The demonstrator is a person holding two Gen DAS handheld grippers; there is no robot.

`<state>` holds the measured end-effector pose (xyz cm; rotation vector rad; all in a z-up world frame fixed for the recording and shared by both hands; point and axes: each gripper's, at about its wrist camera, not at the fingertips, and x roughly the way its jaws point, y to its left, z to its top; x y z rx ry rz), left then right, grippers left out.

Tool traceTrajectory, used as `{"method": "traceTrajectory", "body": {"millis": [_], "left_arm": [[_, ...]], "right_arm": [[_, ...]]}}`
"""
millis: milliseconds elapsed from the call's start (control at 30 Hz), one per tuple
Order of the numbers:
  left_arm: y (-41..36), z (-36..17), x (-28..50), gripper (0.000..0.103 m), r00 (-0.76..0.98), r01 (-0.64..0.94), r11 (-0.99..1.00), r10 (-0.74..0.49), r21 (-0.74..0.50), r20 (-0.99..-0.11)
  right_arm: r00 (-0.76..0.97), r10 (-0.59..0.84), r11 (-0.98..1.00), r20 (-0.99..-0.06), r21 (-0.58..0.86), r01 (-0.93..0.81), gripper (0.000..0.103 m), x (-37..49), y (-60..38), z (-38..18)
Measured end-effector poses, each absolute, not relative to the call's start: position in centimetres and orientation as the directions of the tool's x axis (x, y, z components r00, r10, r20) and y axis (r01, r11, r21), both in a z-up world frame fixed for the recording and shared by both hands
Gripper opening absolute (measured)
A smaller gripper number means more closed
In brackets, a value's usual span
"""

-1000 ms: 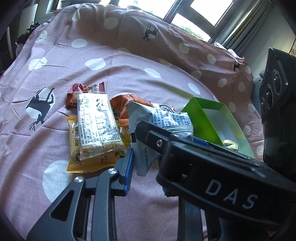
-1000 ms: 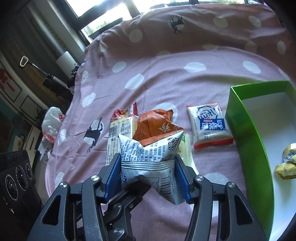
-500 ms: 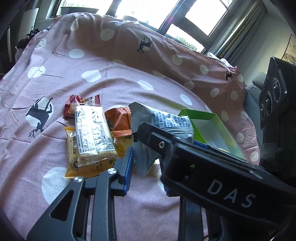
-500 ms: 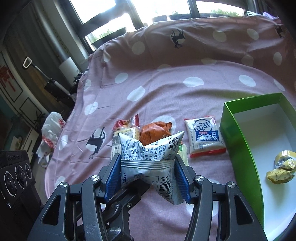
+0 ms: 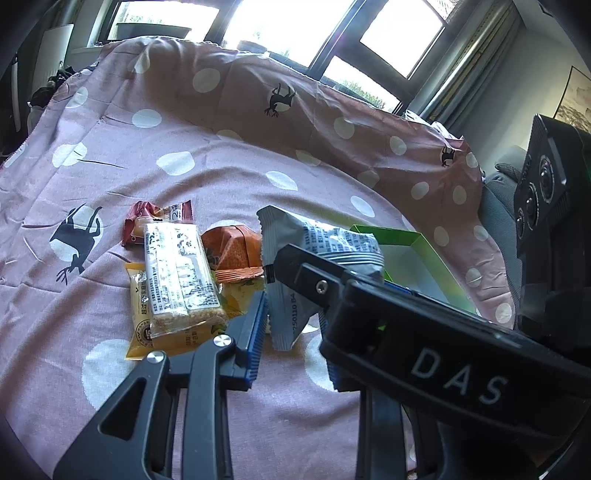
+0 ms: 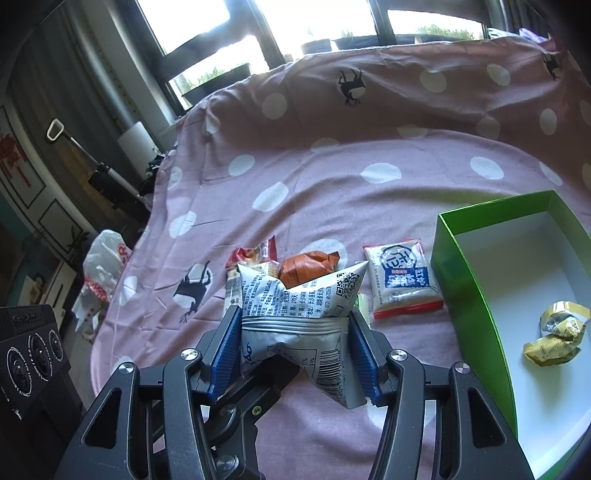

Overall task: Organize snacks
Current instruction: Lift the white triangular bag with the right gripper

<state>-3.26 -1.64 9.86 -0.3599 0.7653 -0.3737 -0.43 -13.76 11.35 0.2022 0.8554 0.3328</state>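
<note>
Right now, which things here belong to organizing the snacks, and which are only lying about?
Belongs to the job:
- silver-white printed snack packet clamped in the right gripper
- green cardboard box
- orange crinkled packet
- white-and-blue flat packet
- clear-wrapped cereal bar

Lying about:
- white plastic bag
- pink dotted cloth

Daylight pours in from the windows at 12 o'clock, blown out white; fisheye bends and darkens every corner; focus stays sharp.
</note>
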Motion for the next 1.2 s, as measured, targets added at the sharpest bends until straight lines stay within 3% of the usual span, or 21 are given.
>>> {"method": "traceTrajectory", "body": {"millis": [1200], "left_arm": [[-2.34,10.66,-3.93,0.029,0.683,0.212,0.874,-0.452,-0.436,-0.574]], "right_arm": [[0.623,0.356,0.934,-0.697,0.294,-0.204,0.058,-0.63,-14.49,12.09]]}}
